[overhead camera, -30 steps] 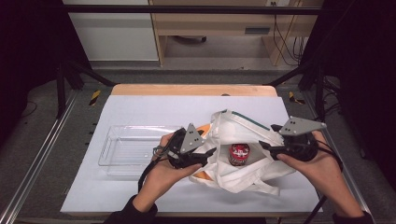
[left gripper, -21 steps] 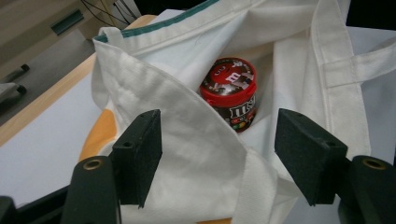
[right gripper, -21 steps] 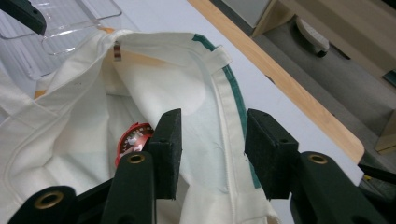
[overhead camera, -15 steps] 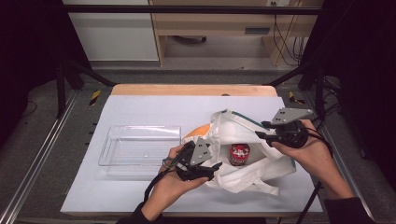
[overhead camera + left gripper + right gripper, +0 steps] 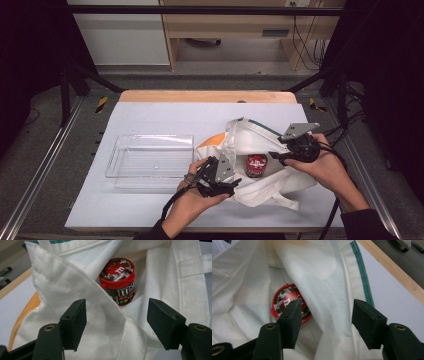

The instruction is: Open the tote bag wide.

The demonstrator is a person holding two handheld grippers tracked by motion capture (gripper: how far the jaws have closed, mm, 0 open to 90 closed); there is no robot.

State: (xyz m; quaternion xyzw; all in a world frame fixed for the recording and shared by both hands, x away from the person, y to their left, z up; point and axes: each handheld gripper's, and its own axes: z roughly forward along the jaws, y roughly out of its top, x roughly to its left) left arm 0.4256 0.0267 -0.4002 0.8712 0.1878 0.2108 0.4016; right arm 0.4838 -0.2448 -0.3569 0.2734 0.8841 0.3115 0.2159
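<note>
From above: white tote bag (image 5: 260,165) lies open on the table sheet (image 5: 165,115), red candy jar (image 5: 256,165) upright inside its mouth, clear bin (image 5: 150,155) empty beside it to the left. My read: unpacking has barely started, the jar isn't gripped or lifted, and the move to the bin (if that's the goal) is all still to do. Left gripper (image 5: 231,184) sits at the bag's near-left edge, right gripper (image 5: 274,158) at its right rim; jar between them.

Left gripper view: jaws apart, fabric fold lying between them unpinched, jar (image 5: 118,280) just beyond, ahead.

Right gripper view: jaws have just been opening, bag cloth (image 5: 324,277) between them but not clamped; jar (image 5: 289,302) half hidden behind the left jaw.
</note>
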